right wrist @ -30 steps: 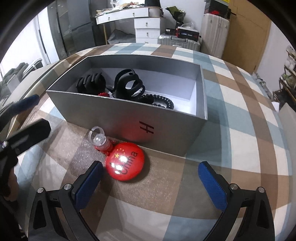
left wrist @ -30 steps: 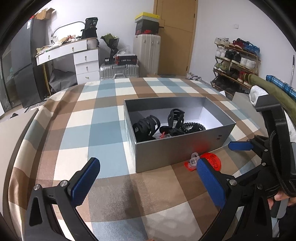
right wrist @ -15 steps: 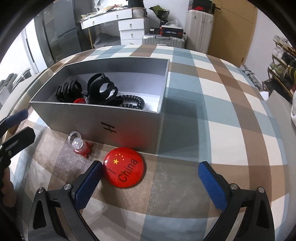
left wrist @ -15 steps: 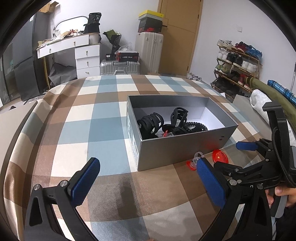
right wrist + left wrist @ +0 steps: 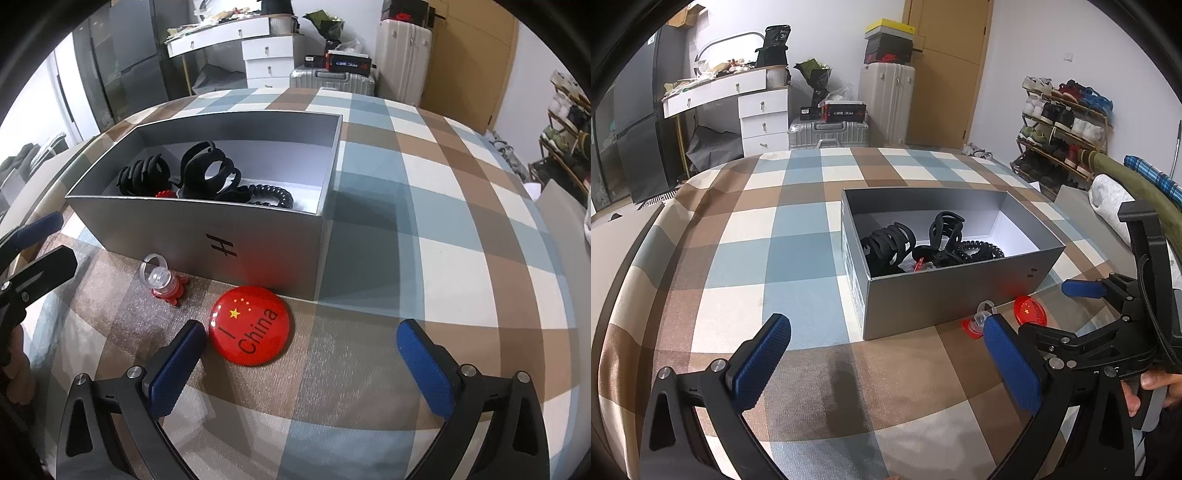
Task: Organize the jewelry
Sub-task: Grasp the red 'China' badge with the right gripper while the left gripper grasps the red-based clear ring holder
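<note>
- The right gripper [image 5: 301,354] hangs low over the checked cloth [image 5: 461,206], jaws spread wide and holding nothing; the round red badge [image 5: 251,325] lies flat just ahead, nearer its left finger than its right.
- The left gripper [image 5: 886,354] is off to the side, also wide apart and empty; nothing sits between its fingers but bare cloth.
- Just past the badge, a small red trinket with a clear ring [image 5: 162,282] stands close against the front wall of the grey box [image 5: 258,236]; badge and trinket are near one another but apart.
- Inside the box sit black claw clips [image 5: 207,170] and a black coil hair tie [image 5: 271,195], bunched toward one end.
- I'd judge two pieces are left to box, the badge next; being flat, it calls for centring the jaws and catching its rim.
</note>
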{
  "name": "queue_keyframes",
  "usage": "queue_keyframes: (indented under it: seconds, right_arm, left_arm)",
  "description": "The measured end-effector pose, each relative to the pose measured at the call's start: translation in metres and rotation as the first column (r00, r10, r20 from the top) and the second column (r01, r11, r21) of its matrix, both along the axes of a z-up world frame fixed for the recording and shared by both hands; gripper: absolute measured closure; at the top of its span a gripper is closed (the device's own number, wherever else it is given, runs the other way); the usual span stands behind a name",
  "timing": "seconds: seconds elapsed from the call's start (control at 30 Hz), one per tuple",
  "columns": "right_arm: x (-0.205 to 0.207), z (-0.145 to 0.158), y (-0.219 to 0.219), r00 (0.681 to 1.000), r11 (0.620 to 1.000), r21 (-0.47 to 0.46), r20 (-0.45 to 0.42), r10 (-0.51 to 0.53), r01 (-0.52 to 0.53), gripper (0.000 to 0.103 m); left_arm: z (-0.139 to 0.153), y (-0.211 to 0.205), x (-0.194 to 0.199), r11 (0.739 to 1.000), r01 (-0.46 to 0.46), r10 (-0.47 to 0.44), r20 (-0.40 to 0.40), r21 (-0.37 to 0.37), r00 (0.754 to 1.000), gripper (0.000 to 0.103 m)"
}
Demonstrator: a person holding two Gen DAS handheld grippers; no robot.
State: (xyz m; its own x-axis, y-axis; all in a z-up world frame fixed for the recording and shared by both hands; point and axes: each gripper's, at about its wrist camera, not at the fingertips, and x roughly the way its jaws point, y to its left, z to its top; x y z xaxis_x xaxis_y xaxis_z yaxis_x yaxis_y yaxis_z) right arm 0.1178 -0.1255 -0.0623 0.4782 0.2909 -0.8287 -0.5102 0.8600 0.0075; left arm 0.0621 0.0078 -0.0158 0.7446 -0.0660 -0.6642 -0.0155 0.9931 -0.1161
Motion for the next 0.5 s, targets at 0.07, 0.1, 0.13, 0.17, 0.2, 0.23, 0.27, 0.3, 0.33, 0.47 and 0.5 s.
queue_keyframes:
  seconds: [0.07, 0.1, 0.13, 0.17, 0.2, 0.23, 0.27, 0.3, 0.33, 0.47, 0.5]
  right_arm:
    - [-0.001, 0.000, 0.000, 1.000, 1.000, -0.003, 0.003, 0.004, -0.004, 0.000]
    - [-0.002, 0.001, 0.001, 1.000, 1.000, -0.005, 0.003, 0.008, -0.008, 0.000]
    - [-0.003, 0.001, 0.001, 1.000, 1.000, -0.005, 0.006, 0.015, -0.015, 0.002]
    - [-0.005, 0.003, 0.002, 1.000, 1.000, 0.001, 0.010, 0.029, -0.029, 0.008]
    - [-0.007, 0.004, 0.003, 0.999, 0.999, 0.003, 0.014, 0.041, -0.041, 0.018]
    - [-0.011, 0.006, 0.005, 0.998, 0.998, 0.008, 0.022, 0.062, -0.062, 0.023]
    - [-0.013, 0.007, 0.007, 0.996, 0.997, 0.012, 0.027, 0.079, -0.080, 0.037]
    - [-0.016, 0.009, 0.009, 0.995, 0.996, 0.017, 0.034, 0.093, -0.093, 0.055]
    - [-0.018, 0.010, 0.010, 0.993, 0.994, 0.021, 0.039, 0.108, -0.109, 0.061]
    - [-0.021, 0.011, 0.012, 0.991, 0.990, 0.047, 0.036, 0.131, -0.132, 0.061]
    - [-0.022, 0.012, 0.012, 0.990, 0.989, 0.050, 0.037, 0.134, -0.136, 0.061]
  left_arm:
    - [0.001, 0.000, -0.001, 1.000, -0.001, 0.001, 0.003, 0.002, 1.000, 0.001]
    - [0.001, 0.000, -0.001, 1.000, 0.000, 0.000, 0.004, 0.002, 1.000, 0.001]
    - [0.001, 0.000, -0.001, 1.000, -0.001, 0.001, 0.002, 0.001, 1.000, 0.001]
    - [0.001, 0.000, -0.001, 1.000, -0.001, 0.001, 0.002, 0.000, 1.000, 0.001]
    - [0.001, 0.000, -0.001, 1.000, -0.001, 0.001, 0.001, -0.002, 1.000, 0.001]
    - [0.001, 0.000, -0.001, 1.000, -0.001, 0.001, 0.001, -0.003, 1.000, 0.001]
    - [0.001, 0.000, -0.001, 1.000, -0.002, 0.002, 0.001, -0.004, 1.000, 0.001]
    - [0.001, 0.000, -0.001, 1.000, -0.002, 0.002, 0.001, -0.004, 1.000, 0.001]
    - [0.001, 0.000, -0.001, 1.000, -0.002, 0.002, 0.002, -0.004, 1.000, 0.001]
    - [0.002, -0.001, -0.001, 1.000, -0.002, 0.001, 0.003, 0.001, 1.000, 0.001]
    - [0.002, -0.001, -0.001, 1.000, -0.001, 0.001, 0.002, 0.003, 1.000, 0.001]
